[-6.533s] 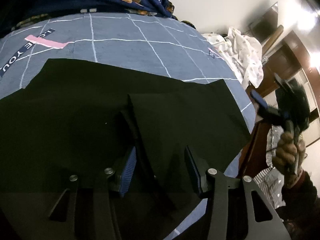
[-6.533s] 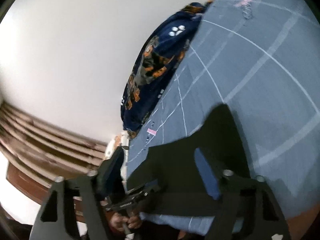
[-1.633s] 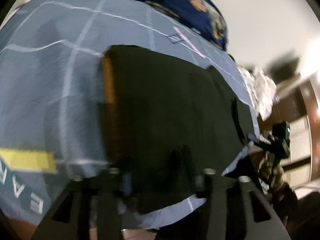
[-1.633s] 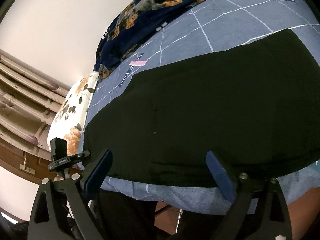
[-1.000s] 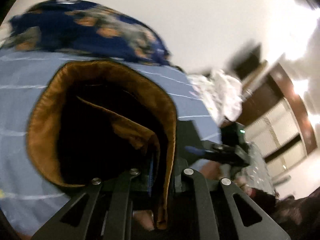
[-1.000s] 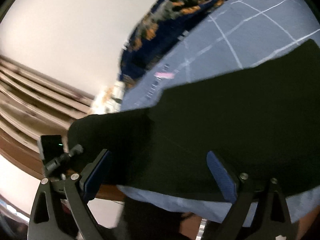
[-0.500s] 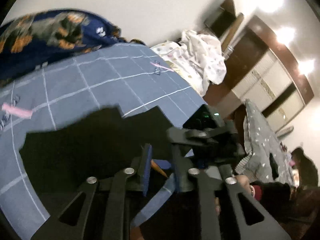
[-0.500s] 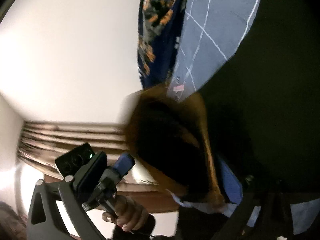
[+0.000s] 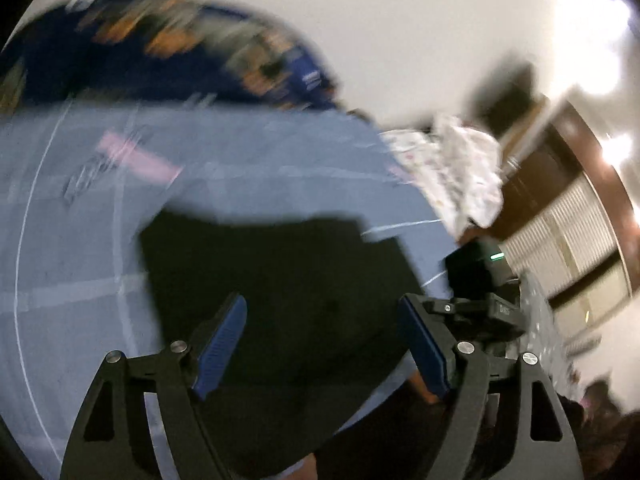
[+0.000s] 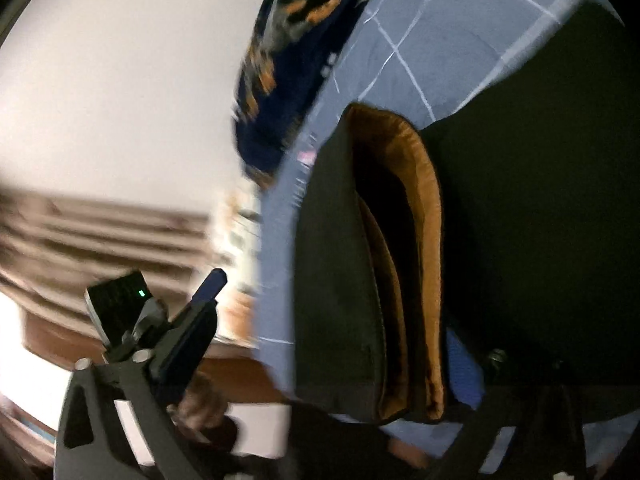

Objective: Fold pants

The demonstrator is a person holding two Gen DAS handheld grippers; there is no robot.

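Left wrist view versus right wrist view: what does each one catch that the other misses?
Only the left wrist view shows a white spotted cloth heap and slatted doors. Only the right wrist view shows the orange lining inside the pants' raised end. Both show the black pants on the blue checked sheet and a dark floral blanket.

I am working in a bedroom of a home. Under my left tool lies a bed (image 9: 280, 168) spread with a blue-grey sheet crossed by thin white lines. Beyond the tool, at the bed's far edge against a plain pale wall (image 9: 400, 40), a dark blue blanket (image 9: 168, 60) with orange flowers is heaped. Off to the tool's right sits a pile of white printed laundry (image 9: 460, 168), and past it dark wooden cupboard doors with slatted panels (image 9: 568, 232). Left of my right tool, brown curtain folds (image 10: 100, 232) hang, blurred.
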